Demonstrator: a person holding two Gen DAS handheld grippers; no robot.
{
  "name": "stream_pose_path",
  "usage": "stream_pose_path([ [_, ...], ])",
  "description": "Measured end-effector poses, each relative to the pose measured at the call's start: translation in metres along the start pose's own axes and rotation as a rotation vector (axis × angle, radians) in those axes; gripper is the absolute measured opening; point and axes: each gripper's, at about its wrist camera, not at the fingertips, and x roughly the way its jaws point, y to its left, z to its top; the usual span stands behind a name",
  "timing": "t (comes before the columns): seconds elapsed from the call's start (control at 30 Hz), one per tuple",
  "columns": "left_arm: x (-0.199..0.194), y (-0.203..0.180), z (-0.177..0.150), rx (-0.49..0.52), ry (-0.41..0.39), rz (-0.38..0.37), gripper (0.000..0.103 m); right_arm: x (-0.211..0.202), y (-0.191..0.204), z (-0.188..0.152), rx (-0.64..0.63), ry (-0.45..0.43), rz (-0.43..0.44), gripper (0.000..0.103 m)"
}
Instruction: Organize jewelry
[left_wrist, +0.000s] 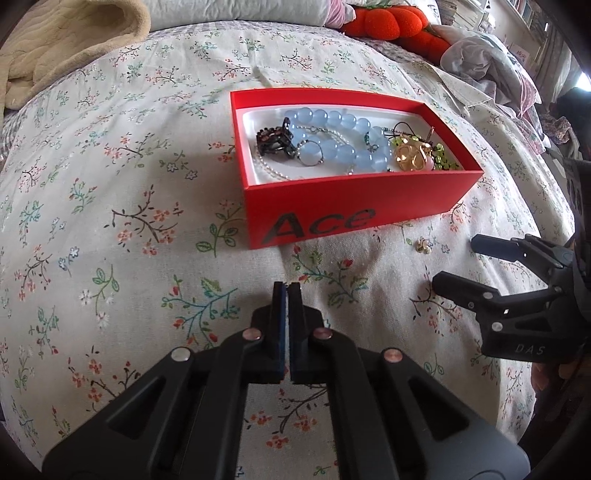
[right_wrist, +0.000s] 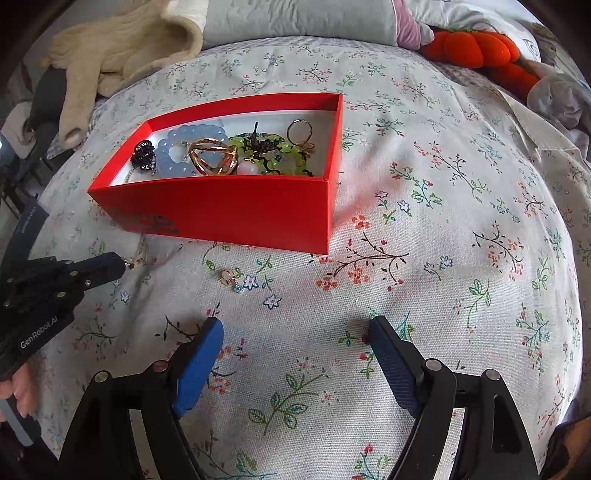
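- Right wrist view: the floral cotton bedspread (right_wrist: 443, 229) carries the red cardboard box (right_wrist: 229, 218), already holding beads and rings.
- Left gripper (right_wrist: 120, 263) is closed, pinching what looks like a small gold earring (right_wrist: 129, 263) at its tips; lift gently and release only over the box.
- Right gripper (right_wrist: 295, 326) gapes empty; a second small gold charm (right_wrist: 226, 277) lies near, before the box.

The bed cover (right_wrist: 424, 288) is matt woven cloth. The red box (right_wrist: 229, 214) looks like smooth cardboard. The blue beads (left_wrist: 343, 147) are glossy, perhaps glass; the gold ring (right_wrist: 213, 158) is shiny metal.
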Motion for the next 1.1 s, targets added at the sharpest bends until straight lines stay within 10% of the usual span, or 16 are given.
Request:
stream_pose_path([
  [0.4,-0.010,0.016,-0.002,-0.032,-0.005,-0.006,0.002,0.010,0.024,0.011,-0.036,-0.014,0.013,0.078],
  [0.77,-0.009,0.019,-0.002,-0.051,0.000,-0.020,0.002,0.008,0.031,0.014,-0.078,-0.002,0.100,0.013],
  [1.1,-0.013,0.016,-0.004,-0.050,0.005,-0.025,0.002,-0.002,0.026,0.013,-0.064,0.018,0.152,0.006],
])
